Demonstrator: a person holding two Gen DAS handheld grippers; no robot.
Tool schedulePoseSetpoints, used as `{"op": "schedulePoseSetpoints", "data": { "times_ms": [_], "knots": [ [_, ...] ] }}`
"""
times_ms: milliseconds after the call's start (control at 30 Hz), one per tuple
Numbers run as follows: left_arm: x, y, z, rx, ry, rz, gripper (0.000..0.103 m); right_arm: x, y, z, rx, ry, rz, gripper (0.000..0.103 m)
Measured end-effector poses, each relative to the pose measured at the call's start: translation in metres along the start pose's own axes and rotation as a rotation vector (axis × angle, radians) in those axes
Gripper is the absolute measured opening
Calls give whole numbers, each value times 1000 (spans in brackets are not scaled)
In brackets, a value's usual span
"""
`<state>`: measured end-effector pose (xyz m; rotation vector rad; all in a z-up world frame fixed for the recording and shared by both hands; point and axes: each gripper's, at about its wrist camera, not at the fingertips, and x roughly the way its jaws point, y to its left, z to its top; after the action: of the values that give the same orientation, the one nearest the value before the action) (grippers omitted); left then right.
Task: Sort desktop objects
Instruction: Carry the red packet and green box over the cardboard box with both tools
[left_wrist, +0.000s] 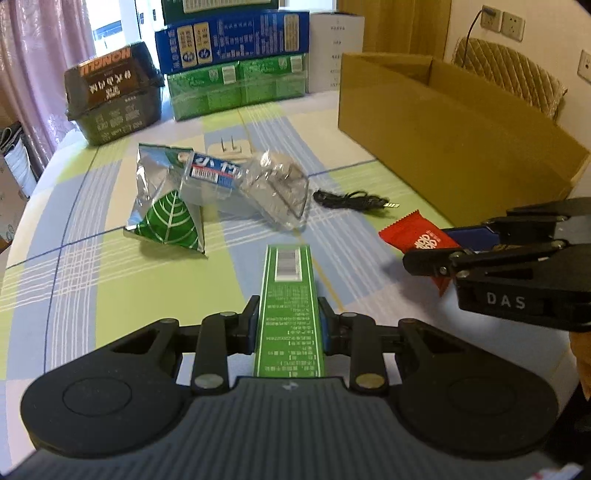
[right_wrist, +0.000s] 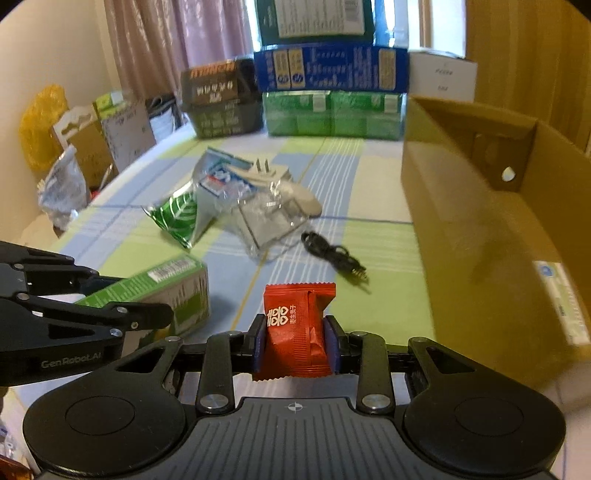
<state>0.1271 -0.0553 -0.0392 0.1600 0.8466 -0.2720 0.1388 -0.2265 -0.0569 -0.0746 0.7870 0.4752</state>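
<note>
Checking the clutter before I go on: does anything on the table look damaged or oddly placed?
Yes. The clear plastic bottle lies crushed on its side, resting on the torn-open green snack bag and the white plug adapter.

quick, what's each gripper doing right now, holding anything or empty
Left gripper: closed on the green box.
Right gripper: closed on the red candy packet.

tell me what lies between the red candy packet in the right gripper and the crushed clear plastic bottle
In the right wrist view, the black cable lies on the tablecloth between the red candy packet and the crushed bottle, a little to the right; otherwise bare cloth.
</note>
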Motion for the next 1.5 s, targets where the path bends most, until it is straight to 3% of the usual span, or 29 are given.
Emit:
{"op": "schedulePoseSetpoints", "data": {
  "times_ms": [333,500,667,1000,1333,1500],
  "knots": [
    [-40,-22,7,-9,-43,5,25,-53,-6,-1,43,-44,-17,29],
    [-40,-25,4,-23,-35,-4,25,-57,-9,-6,55,-41,-13,29],
    [-34,-23,8,-40,-76,3,25,-50,-11,-6,60,-41,-9,29],
    [-21,-24,-31,-11,49,8,27,-36,-16,-11,83,-30,15,29],
    [-1,-29,-38,5,176,14,25,-30,-15,-14,79,-3,31,29],
    [-7,-30,-35,-8,164,8,25,-31,-12,-15,68,-2,36,29]
  ]
}}
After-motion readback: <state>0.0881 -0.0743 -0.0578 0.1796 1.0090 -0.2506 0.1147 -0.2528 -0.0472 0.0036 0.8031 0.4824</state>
